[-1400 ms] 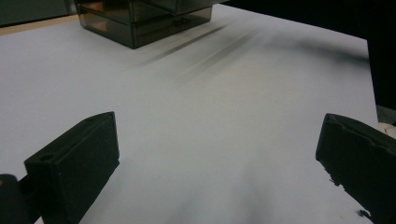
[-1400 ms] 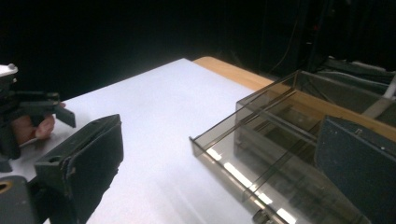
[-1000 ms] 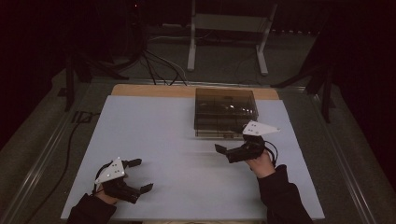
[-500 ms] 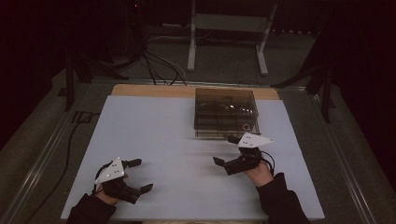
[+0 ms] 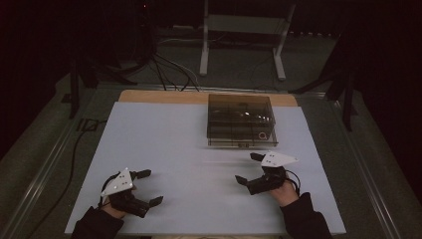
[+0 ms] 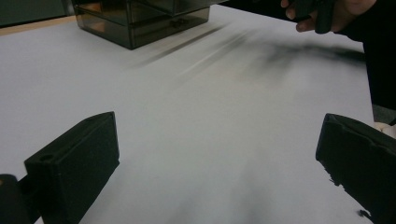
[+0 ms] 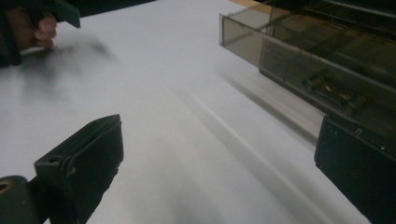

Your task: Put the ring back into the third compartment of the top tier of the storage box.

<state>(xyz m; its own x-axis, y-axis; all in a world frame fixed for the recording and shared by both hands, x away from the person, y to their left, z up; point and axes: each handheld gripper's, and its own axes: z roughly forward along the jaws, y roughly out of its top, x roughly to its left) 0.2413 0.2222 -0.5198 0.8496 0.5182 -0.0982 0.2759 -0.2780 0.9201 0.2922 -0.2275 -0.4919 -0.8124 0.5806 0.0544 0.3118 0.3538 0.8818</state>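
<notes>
A smoky transparent box point(image 5: 241, 120) with a latch on its front stands at the far middle-right of the white table top point(image 5: 184, 149); dark items show through its walls. My left gripper point(image 5: 148, 187) rests near the front left edge, jaws wide open, nothing between them. My right gripper point(image 5: 249, 168) hovers just in front of the box, open and holding nothing. The left gripper view has the box point(image 6: 140, 18) far ahead and the other hand point(image 6: 327, 14) at top right. In the right gripper view the box point(image 7: 322, 60) lies close at the right.
A wooden table edge point(image 5: 164, 97) shows behind the white sheet. Cables point(image 5: 164, 64) and a metal stand point(image 5: 239, 40) lie on the dark floor beyond. A cable point(image 5: 74, 149) runs down the left side of the table.
My right gripper has drawn back from the box towards the person and slightly left. The left gripper has stayed put.
</notes>
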